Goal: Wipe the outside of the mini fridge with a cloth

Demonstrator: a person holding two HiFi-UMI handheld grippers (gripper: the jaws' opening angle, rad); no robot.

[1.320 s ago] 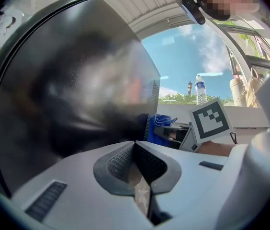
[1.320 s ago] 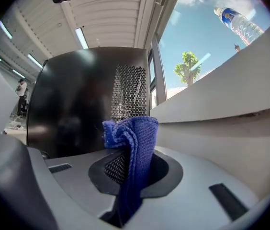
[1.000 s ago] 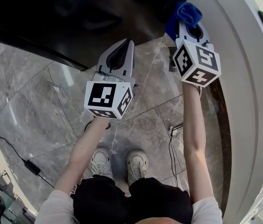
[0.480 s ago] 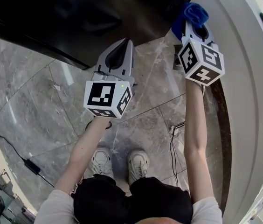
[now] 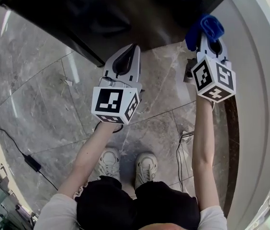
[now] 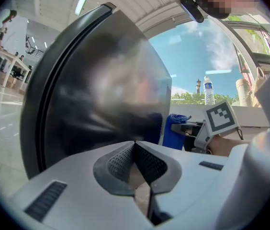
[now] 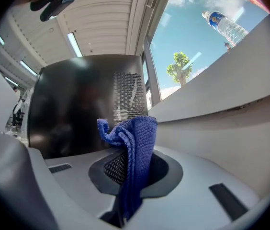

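right hand-held gripper point(image 5: 210, 36) clamps the blue cloth point(image 5: 204, 28) beside the mini fridge point(image 5: 125, 13); left hand-held gripper point(image 5: 125, 56), jaws together and empty, sits near the fridge's front.

Grey marble-tile floor point(image 5: 39, 109), glossy, thin joints. Black mini fridge point(image 5: 125, 13) stands on it just ahead of the left gripper point(image 5: 135, 47), one corner beside the right gripper point(image 5: 209, 36). Two pale sneakers point(image 5: 108, 163) on the tiles behind the grippers, roughly between them. Black cable with power brick point(image 5: 31, 163) well out to the left of the left gripper. White cords point(image 5: 179, 150) lie under the right gripper, near the wall base. Small pale scrap point(image 5: 68, 82) left of the left gripper, can't tell what
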